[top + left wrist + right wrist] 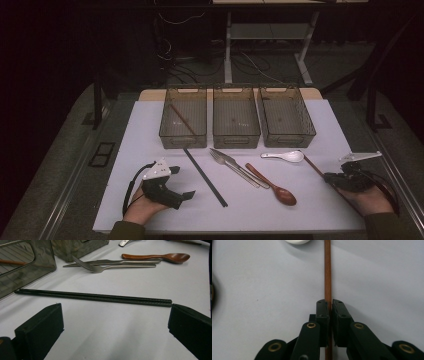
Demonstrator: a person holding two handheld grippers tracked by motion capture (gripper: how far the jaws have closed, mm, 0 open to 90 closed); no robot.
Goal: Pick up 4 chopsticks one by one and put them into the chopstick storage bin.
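My right gripper (325,176) (330,302) rests at the right of the white mat, shut on a thin brown chopstick (312,166) (327,270). The stick lies flat and runs straight out between the pads toward a white spoon (285,156) (297,241). At the front left, my left gripper (182,182) (115,315) sits low on the mat, open, with nothing between its jaws. A pair of black chopsticks (205,177) (95,297) lies just beyond its fingertips, untouched.
Three clear bins (182,141) (236,141) (287,140) stand in a row at the back; the left one holds a brown chopstick (181,120) (10,262). A fork and knife (225,161) (100,268) and a wooden spoon (272,185) (160,257) lie mid-mat.
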